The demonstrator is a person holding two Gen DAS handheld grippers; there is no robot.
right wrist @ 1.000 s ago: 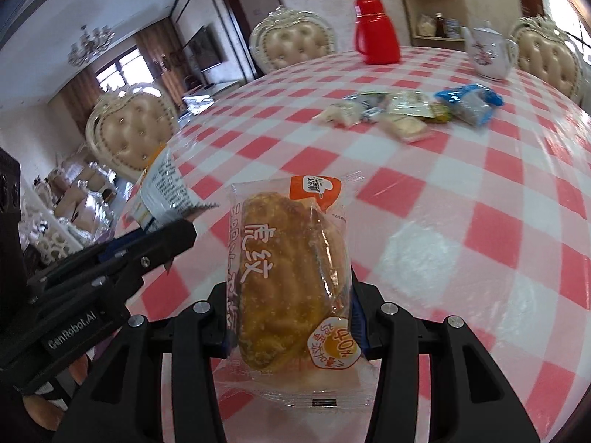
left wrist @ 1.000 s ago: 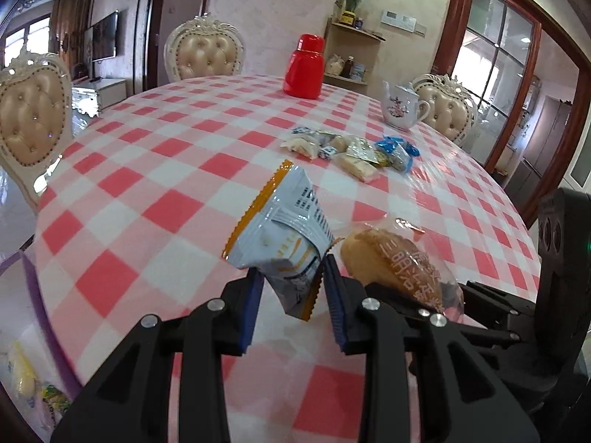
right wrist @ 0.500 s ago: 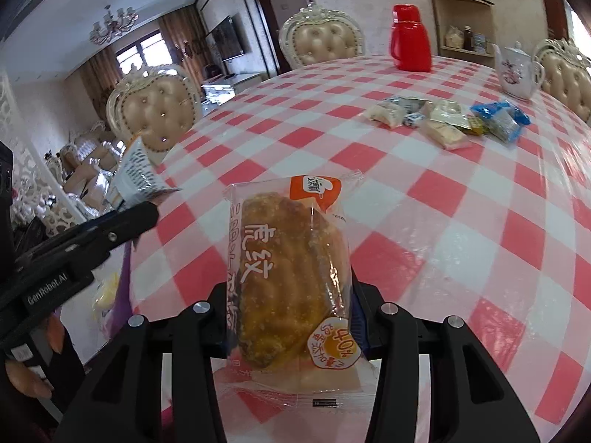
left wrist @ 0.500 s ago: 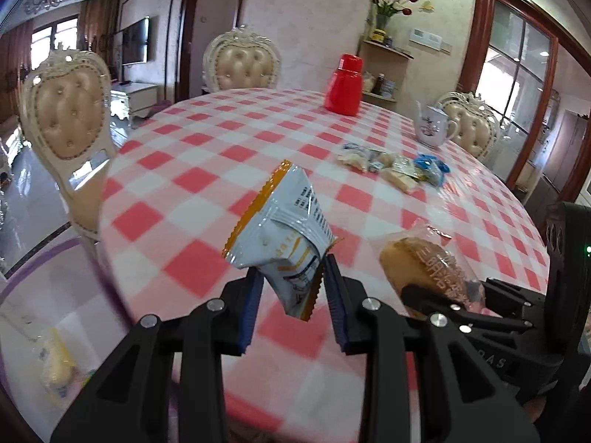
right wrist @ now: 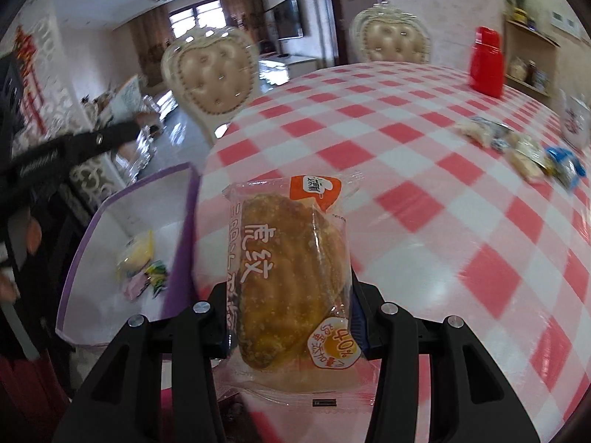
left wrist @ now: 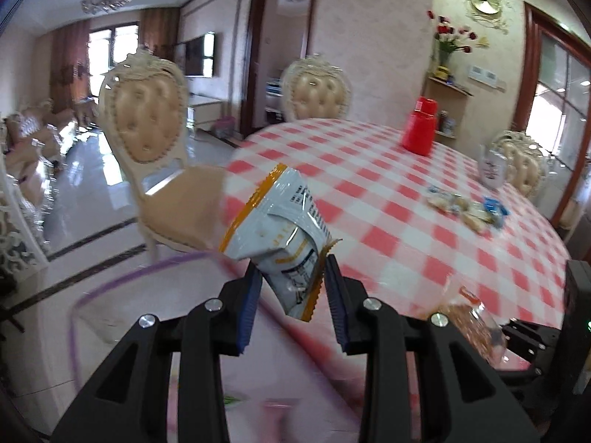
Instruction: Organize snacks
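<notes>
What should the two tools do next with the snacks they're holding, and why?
Probably carry both over the purple-rimmed white bin beside the table's edge and let go. The left tool is shut on the white and orange packet, the right tool on the wrapped bread, and the bin already holds a few small snacks.

A round table [right wrist: 424, 192] in a pink-and-white checked cloth carried everything. A red flask [right wrist: 487, 62] stood at its far side, a white teapot [left wrist: 491, 168] nearby, and a loose cluster of wrapped snacks [right wrist: 524, 147] lay just beside the teapot.
</notes>
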